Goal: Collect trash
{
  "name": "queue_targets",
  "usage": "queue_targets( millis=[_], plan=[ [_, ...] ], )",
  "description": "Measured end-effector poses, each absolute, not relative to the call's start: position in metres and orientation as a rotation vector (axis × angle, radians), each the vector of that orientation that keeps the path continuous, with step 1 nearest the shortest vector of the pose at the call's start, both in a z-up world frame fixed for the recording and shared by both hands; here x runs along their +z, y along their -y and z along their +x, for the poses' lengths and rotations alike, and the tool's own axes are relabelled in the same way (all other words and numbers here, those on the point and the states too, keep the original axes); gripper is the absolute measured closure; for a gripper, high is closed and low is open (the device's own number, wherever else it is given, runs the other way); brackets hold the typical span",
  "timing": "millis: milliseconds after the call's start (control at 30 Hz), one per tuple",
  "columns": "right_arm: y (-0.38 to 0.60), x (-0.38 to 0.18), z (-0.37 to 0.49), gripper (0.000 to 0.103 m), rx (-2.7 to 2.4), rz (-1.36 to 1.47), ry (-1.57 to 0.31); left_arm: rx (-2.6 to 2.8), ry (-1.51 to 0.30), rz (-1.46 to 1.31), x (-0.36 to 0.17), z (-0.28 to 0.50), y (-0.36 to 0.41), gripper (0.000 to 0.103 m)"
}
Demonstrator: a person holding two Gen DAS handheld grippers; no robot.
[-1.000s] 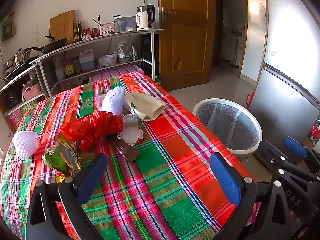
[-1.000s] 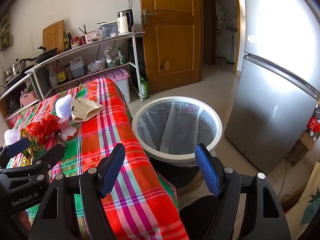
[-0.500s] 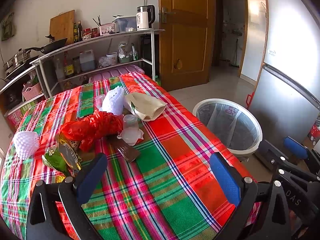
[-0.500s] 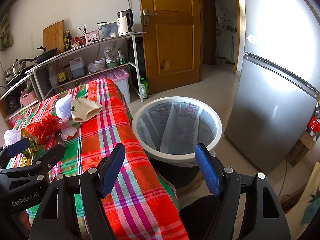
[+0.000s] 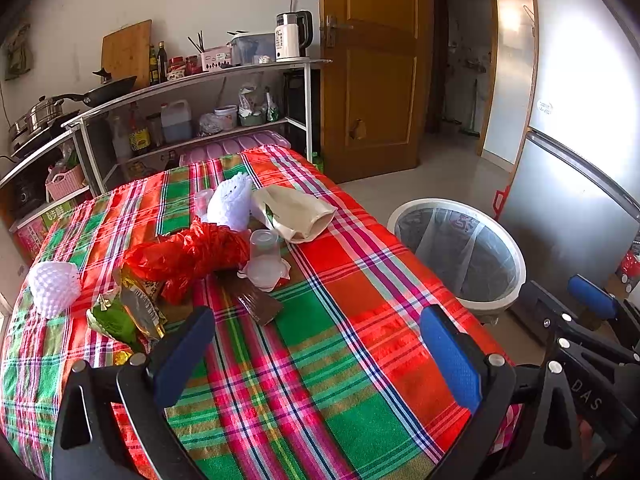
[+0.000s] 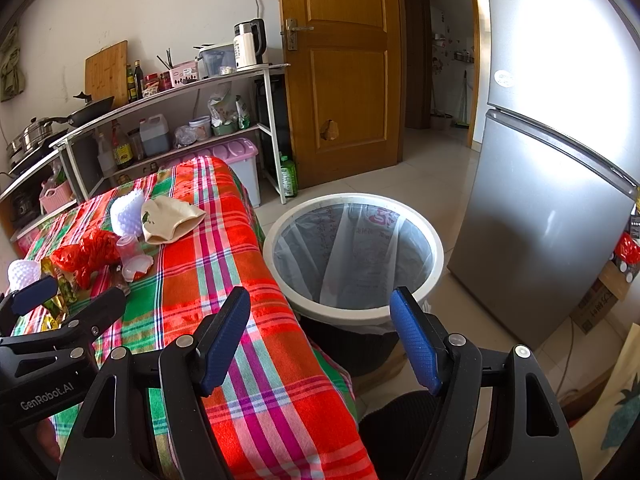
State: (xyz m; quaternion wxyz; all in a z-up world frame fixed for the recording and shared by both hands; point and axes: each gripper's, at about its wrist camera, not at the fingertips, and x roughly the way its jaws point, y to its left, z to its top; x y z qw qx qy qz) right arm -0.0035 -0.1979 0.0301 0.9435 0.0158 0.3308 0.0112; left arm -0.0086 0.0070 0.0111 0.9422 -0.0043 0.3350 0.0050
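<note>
With fingers apart on the left gripper (image 5: 316,350) and right gripper (image 6: 320,338), collection appears unstarted; next, reach the trash pile (image 5: 192,252) at 11 o'clock, bin (image 5: 456,250) at 2 o'clock.

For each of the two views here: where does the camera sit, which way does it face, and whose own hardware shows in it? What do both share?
Left wrist: on the left gripper, open over the plaid table, facing the trash pile with its red plastic bag; the right gripper's finger shows at the right edge.
Right wrist: on the right gripper, open at the table's edge, facing the lined trash bin; the left gripper shows at left.
Shared: table, pile, bin, shelf, door.
</note>
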Motion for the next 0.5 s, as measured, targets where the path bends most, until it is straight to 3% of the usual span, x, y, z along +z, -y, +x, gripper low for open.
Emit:
queue_targets(
  millis=[500],
  plan=[
    [0.172, 0.031, 0.005, 0.030, 0.209, 0.091, -0.671, 0.137, -0.676, 0.001, 0.016, -0.039, -0.079, 0.000]
  ],
)
